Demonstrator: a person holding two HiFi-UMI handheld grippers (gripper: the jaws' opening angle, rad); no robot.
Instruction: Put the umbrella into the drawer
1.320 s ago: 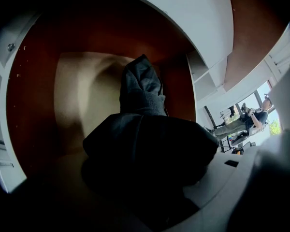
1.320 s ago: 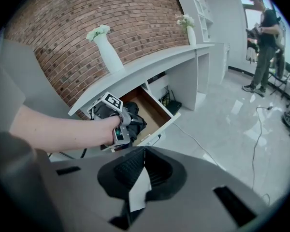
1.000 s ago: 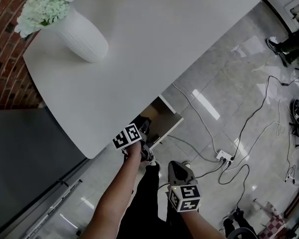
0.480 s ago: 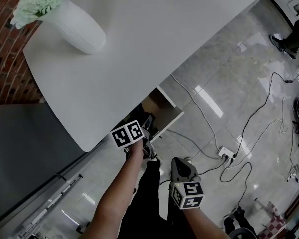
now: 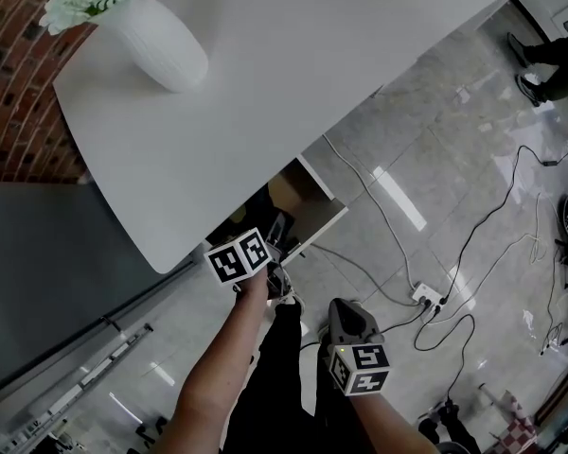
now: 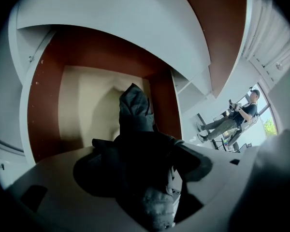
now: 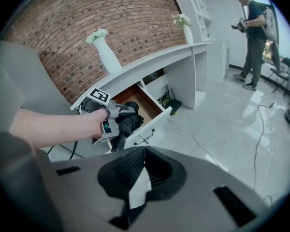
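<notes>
The dark folded umbrella [image 6: 134, 105] lies with its tip in the open wooden drawer [image 6: 87, 100], its near end up between my left gripper's jaws. My left gripper [image 6: 145, 151] hovers over the drawer's front and its jaws are opening, spread wide around the fabric. From the right gripper view, the left gripper [image 7: 125, 115] sits above the umbrella [image 7: 128, 124] and the drawer front [image 7: 152, 124]. In the head view the drawer [image 5: 324, 227] sticks out from under the white table [image 5: 293, 83]. My right gripper [image 7: 144, 151] hangs back, shut and empty, seen lower as the right gripper [image 5: 341, 308].
A white vase of pale flowers [image 5: 161, 45] stands on the table by the brick wall. Cables and a power strip [image 5: 426, 299] lie on the tiled floor to the right. A person [image 7: 251, 33] stands far off, and a grey panel [image 5: 38, 282] is at left.
My left gripper has lifted a little above the drawer front. The right gripper has drifted slightly. The drawer stays open.
</notes>
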